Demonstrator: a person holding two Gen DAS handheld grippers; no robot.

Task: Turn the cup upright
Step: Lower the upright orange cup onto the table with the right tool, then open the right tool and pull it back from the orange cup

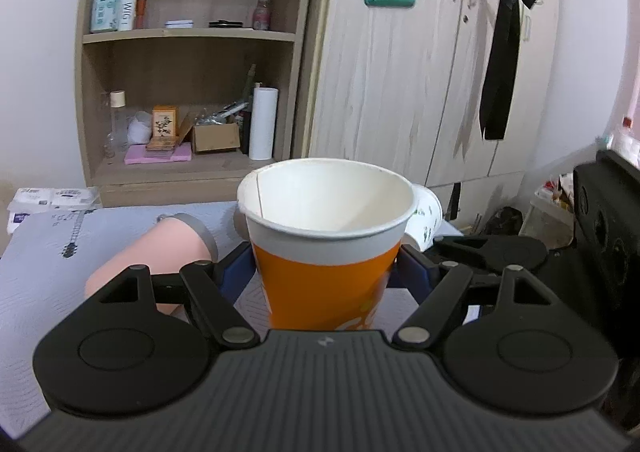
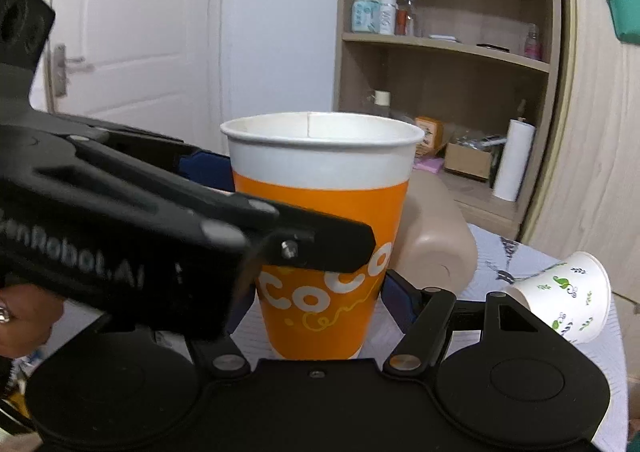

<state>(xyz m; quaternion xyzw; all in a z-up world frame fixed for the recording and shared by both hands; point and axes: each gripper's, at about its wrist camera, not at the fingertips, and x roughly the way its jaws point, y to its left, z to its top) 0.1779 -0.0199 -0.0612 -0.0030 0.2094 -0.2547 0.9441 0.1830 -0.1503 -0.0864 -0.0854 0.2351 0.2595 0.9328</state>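
Table [image 1: 36, 264]: orange cup [image 1: 326, 252] upright, long axis vertical, mouth up. Left hand-held gripper [image 1: 326, 272] clamps its sides; right hand-held gripper [image 2: 316, 292] straddles it, contact unclear. Small printed cup [image 2: 568, 300] lies tipped nearby.

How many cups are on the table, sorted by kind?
Orange-and-white paper cup, upright, between both grippers' fingers: 1
White paper cup with green print, on its side: 1
Pink tumbler, lying down: 1
Total: 3
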